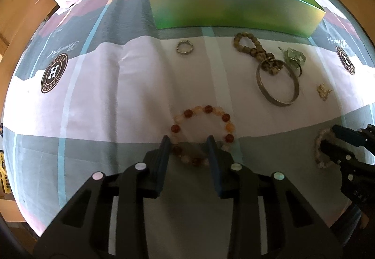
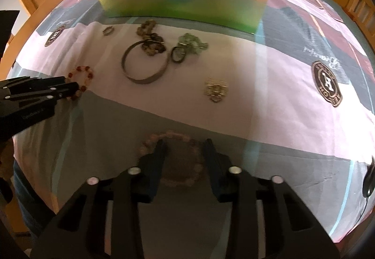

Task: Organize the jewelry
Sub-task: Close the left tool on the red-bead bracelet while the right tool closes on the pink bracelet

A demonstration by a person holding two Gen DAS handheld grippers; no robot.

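Two beaded bracelets lie flat on our patterned bedsheet (image 1: 98,85), one under each claw. Our left gripper (image 1: 188,141) points steeply down, jaws parted, straddling the near arc of the red-and-amber bead bracelet (image 1: 203,134), pads not pressing it. Our right gripper (image 2: 185,144) likewise stands parted over the pale pink bead bracelet (image 2: 173,158). Farther off lie a grey metal bangle (image 2: 145,64) and the open green rectangular box (image 2: 182,3), its long axis running across our view

We see a shiny green box (image 1: 234,10), a red-and-amber beaded bracelet (image 1: 204,134), a pale pink bracelet (image 2: 173,158), and a grey-pink-white patterned bedsheet (image 1: 112,85).
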